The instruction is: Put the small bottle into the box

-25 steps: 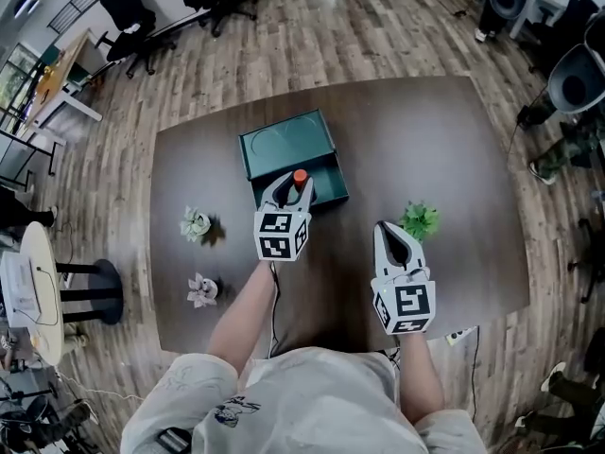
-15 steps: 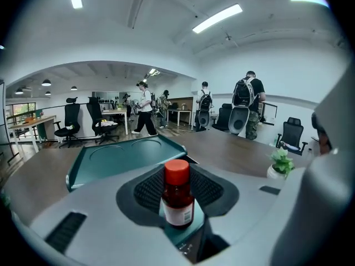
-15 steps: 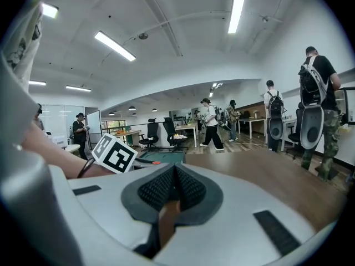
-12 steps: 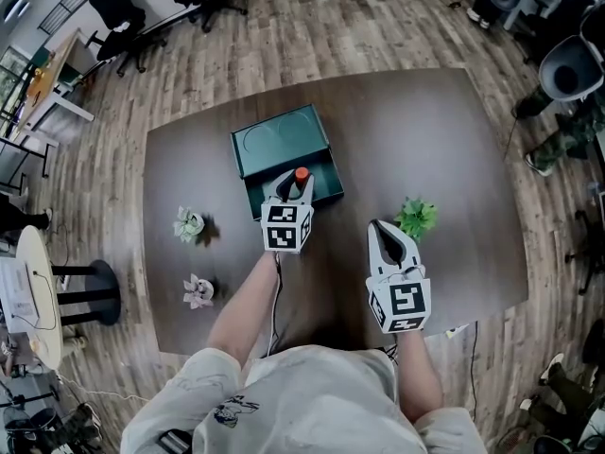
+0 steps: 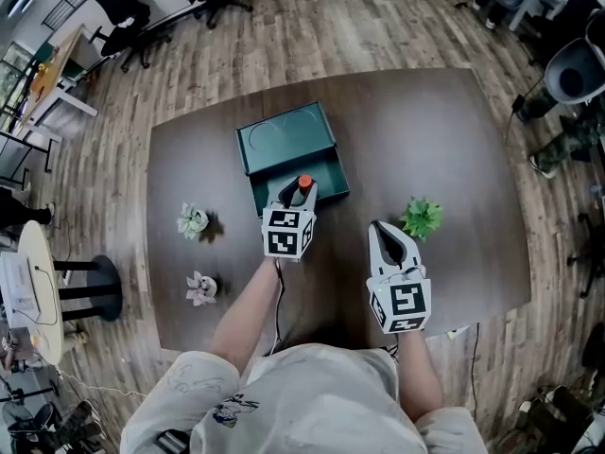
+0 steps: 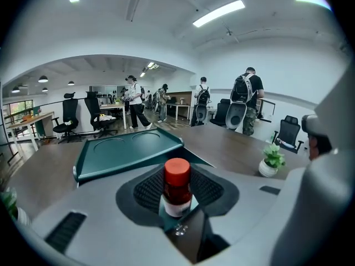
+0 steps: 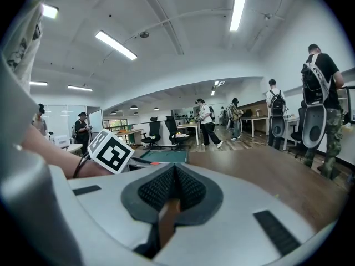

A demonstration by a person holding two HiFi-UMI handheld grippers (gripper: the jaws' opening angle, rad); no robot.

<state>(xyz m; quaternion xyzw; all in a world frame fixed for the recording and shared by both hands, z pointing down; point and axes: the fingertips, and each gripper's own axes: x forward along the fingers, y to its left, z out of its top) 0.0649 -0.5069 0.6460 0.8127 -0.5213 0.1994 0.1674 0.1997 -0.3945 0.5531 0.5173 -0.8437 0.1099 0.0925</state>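
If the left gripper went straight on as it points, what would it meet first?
Probably the green box, just ahead of the left gripper, which is shut on the small bottle; depth is unclear.

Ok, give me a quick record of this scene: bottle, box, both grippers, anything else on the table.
left gripper: shut on the small bottle
small bottle: red cap, upright between that gripper's jaws
box: green, lid open, just beyond the bottle
right gripper: shut, empty, near the green plant
also on table: two small potted plants, left side
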